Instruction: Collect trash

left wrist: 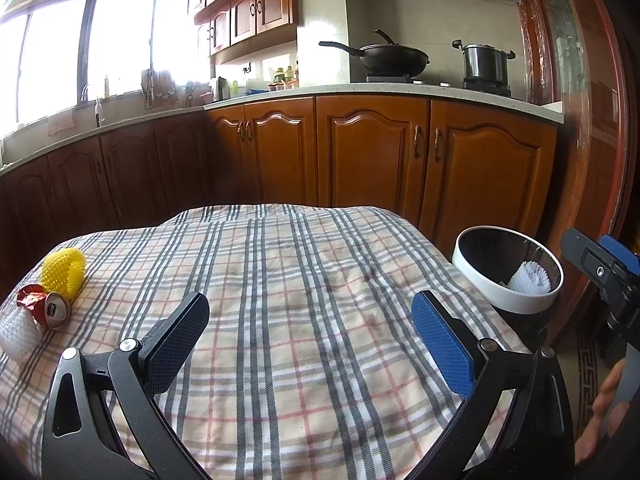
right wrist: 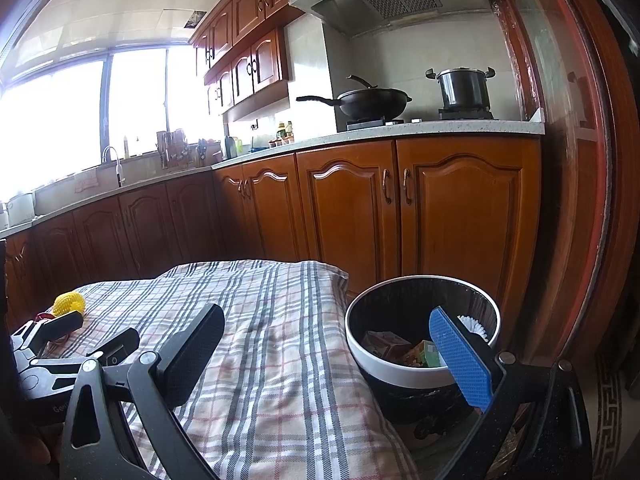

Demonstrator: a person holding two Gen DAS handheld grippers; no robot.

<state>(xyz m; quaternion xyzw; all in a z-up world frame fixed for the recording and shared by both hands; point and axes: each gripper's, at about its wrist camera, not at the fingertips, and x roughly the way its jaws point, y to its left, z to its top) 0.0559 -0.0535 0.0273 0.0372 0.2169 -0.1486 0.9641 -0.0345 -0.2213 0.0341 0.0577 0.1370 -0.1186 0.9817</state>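
The left tool hangs over the plaid-clothed tabletop with its two fingers spread wide and nothing between them: one black pad on its left, one blue pad on its right. Ahead of it and far off to its left, near the cloth's edge, lies a cluster of trash. A yellow foam fruit net sits farthest from the tool; just nearer, touching it, is a crushed red drink can lying on its side with its silver top facing the tool; nearest of the three, beside the can, is a white foam fruit net.

To the left tool's right, off the tabletop's edge, stands a round black trash bin with a white rim, and a white foam net rests inside against its far wall.

The right tool is also opened wide and holds nothing. Its black pad hovers over the cloth, while its blue pad hangs over the bin's near rim. Below that blue pad, inside the bin, lie a crumpled brownish carton and a green and orange carton, with the white net behind them.
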